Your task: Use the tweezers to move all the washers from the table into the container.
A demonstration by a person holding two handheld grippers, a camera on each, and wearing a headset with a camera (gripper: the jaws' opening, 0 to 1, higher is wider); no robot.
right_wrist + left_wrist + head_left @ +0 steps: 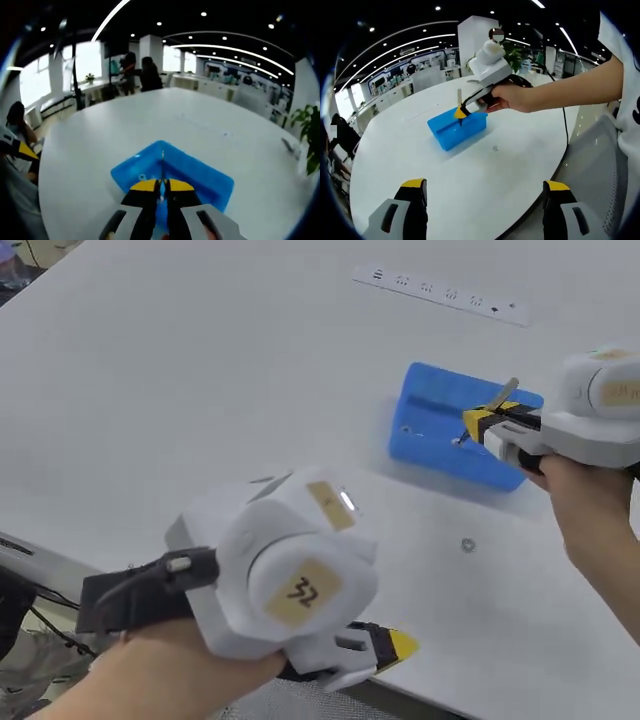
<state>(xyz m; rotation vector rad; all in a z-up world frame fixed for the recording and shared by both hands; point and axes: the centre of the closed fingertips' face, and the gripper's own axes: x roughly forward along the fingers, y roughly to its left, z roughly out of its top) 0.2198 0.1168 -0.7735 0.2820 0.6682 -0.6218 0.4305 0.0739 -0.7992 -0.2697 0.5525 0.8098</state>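
Currently one washer [467, 545] on table [200, 390], one container [455, 468]

Your left gripper [482, 192] sits low and close to you, its jaws spread wide apart with nothing between them, and your left hand [170, 675] is wrapped under its body. Your right arm [570, 90] reaches forward, with your right hand [575, 490] gripping from below. Your right gripper [162, 187] tilts tip-down, jaws pinched together on the tweezers [162, 165]
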